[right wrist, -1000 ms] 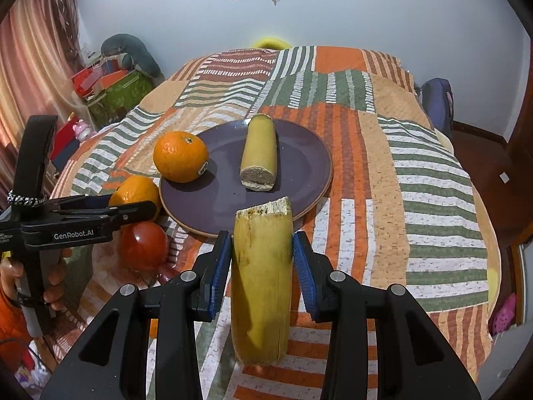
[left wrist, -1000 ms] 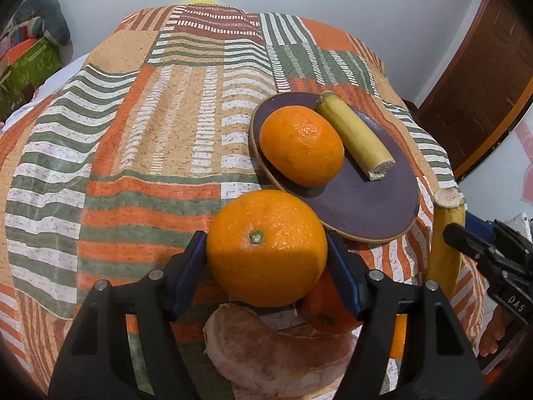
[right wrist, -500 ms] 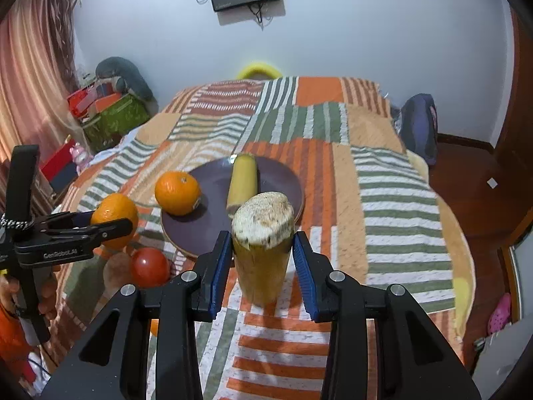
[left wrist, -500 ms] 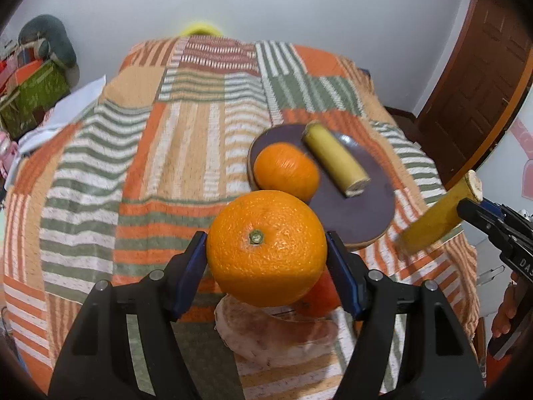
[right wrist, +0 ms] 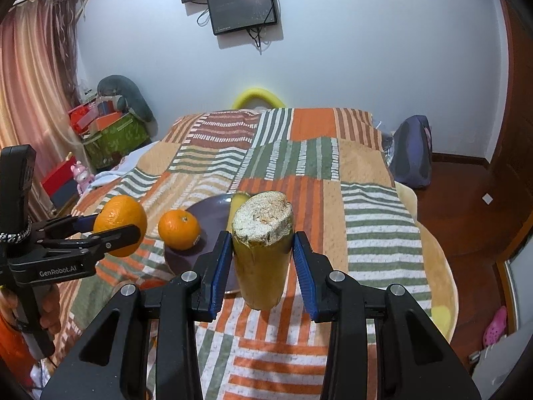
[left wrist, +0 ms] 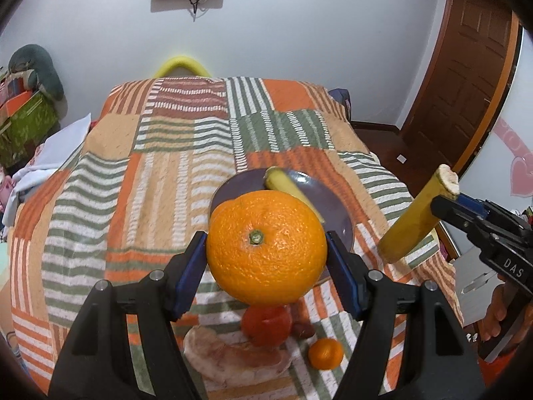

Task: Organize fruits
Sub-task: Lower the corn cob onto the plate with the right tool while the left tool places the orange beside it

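- Lifting both fruits, we have raised the left gripper (left wrist: 266, 260), clamped on the orange (left wrist: 266, 246), and the right gripper (right wrist: 261, 263), clamped on the banana piece (right wrist: 261, 250), well above the plate (right wrist: 203, 213).
- We judge both still need placing there.
- Below lies a striped quilt (left wrist: 150, 183); a monitor (right wrist: 245, 8) hangs on the wall.
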`<state>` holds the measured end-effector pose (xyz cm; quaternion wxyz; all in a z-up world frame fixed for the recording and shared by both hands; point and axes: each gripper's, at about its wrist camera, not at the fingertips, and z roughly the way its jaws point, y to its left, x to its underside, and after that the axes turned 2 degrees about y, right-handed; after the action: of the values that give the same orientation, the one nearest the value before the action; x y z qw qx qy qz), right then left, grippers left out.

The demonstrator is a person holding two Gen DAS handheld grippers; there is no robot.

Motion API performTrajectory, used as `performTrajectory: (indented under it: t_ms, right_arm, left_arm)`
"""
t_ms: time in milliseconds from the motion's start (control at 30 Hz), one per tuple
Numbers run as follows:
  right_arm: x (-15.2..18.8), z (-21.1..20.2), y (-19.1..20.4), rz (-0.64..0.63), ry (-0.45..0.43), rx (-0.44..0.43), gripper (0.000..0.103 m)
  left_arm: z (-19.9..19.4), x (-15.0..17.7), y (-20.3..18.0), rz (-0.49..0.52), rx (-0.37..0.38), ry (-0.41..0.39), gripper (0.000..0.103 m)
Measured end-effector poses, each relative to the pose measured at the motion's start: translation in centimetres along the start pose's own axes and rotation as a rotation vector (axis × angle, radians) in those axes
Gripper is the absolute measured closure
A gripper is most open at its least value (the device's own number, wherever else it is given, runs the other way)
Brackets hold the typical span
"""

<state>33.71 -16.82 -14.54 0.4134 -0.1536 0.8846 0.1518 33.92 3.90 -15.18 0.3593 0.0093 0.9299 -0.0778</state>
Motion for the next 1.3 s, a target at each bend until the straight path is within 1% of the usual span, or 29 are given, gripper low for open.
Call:
performTrajectory:
  t_ms: [200, 600, 900, 1100, 1300]
  right_arm:
    - [-0.4, 1.3, -0.1, -0.01, 0.005, -0.005, 0.069]
    - [-1.3, 4.5, -0.4, -0.031, 0.043, -0.029, 0.069]
    - [-1.3, 6.6, 0.0, -0.062, 0.072, -0.035, 0.069]
    - [-2.0, 7.7, 0.3, -0.082, 0.081, -0.038, 0.069]
    - [-2.6, 9.3, 0.2, -0.058, 0.089, -0.055, 0.069]
  left_arm:
    - [1.4, -1.5, -0.6, 0.011, 0.007, -0.007, 0.034]
    - [4.9, -3.6, -0.7, 0.044, -0.02, 0.001, 0.034]
    - [8.2, -5.1, 0.0, 0.043, -0.037, 0.03, 0.034]
    - [10.5, -5.5, 0.0, 0.061, -0.055, 0.068, 0.034]
    - [11.3, -5.7, 0.1, 0.081, -0.051, 0.081, 0.034]
